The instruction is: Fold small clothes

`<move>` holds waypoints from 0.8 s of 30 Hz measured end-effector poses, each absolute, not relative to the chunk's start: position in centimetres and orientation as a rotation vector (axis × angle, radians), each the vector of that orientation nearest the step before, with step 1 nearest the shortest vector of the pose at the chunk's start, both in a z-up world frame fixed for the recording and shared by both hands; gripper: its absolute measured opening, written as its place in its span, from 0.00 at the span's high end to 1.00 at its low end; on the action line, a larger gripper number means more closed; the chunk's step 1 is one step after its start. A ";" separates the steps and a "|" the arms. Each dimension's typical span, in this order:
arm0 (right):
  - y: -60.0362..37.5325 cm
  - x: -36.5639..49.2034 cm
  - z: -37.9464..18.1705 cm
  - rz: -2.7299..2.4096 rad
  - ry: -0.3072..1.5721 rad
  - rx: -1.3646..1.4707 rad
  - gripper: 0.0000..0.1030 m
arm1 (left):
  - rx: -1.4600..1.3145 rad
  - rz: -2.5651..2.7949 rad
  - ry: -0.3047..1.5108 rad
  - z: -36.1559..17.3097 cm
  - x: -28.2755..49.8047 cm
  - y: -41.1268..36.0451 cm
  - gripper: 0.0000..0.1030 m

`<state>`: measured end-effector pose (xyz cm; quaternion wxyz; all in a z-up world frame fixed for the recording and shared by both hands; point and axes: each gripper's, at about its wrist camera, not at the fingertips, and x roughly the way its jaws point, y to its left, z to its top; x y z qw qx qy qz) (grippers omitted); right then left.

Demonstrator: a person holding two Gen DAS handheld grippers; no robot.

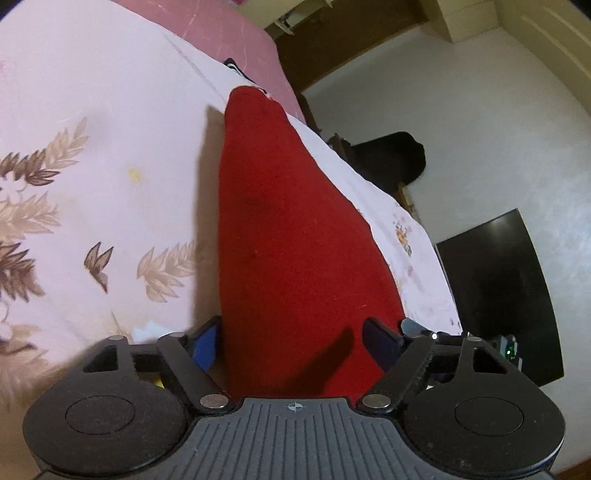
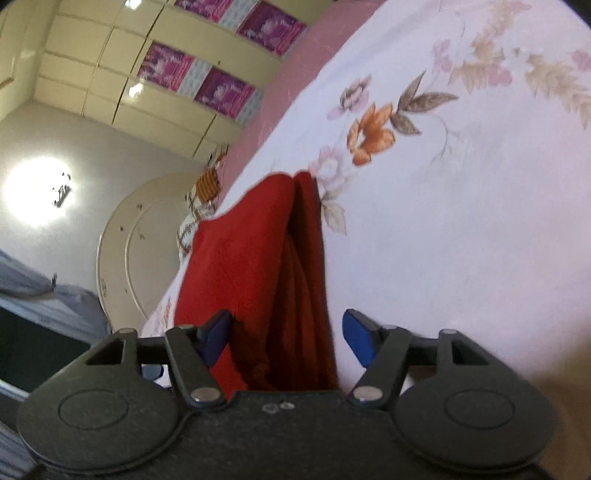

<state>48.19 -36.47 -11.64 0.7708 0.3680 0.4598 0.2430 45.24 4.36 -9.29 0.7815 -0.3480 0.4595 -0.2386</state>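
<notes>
A small red garment (image 1: 288, 236) lies on a white floral bedsheet (image 1: 92, 155). In the left wrist view it runs as a long tapering strip away from my left gripper (image 1: 295, 341), whose blue pads stand wide apart on either side of its near end. In the right wrist view the red garment (image 2: 266, 266) shows a fold line with bunched layers, and its near end sits between the open blue pads of my right gripper (image 2: 286, 339). Neither gripper's pads press on the cloth.
The bed edge runs close beside the garment in both views, with a pink mattress border (image 1: 229, 33) beyond it. A dark screen (image 1: 498, 295) and a dark object (image 1: 391, 155) stand on the floor side. A cream wardrobe (image 2: 147, 74) and round headboard (image 2: 140, 251) lie beyond the bed.
</notes>
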 end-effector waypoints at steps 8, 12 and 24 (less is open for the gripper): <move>-35.7 49.4 -11.6 0.580 1.020 0.768 0.44 | -0.750 -0.528 0.986 -9.3 46.4 4.1 0.23; -33.7 49.5 -11.1 0.600 1.017 0.703 0.43 | -0.780 -0.525 0.984 -9.4 46.8 4.0 0.23; -35.9 49.9 -11.2 0.597 1.053 0.781 0.40 | -0.745 -0.552 0.985 -9.3 47.0 4.3 0.23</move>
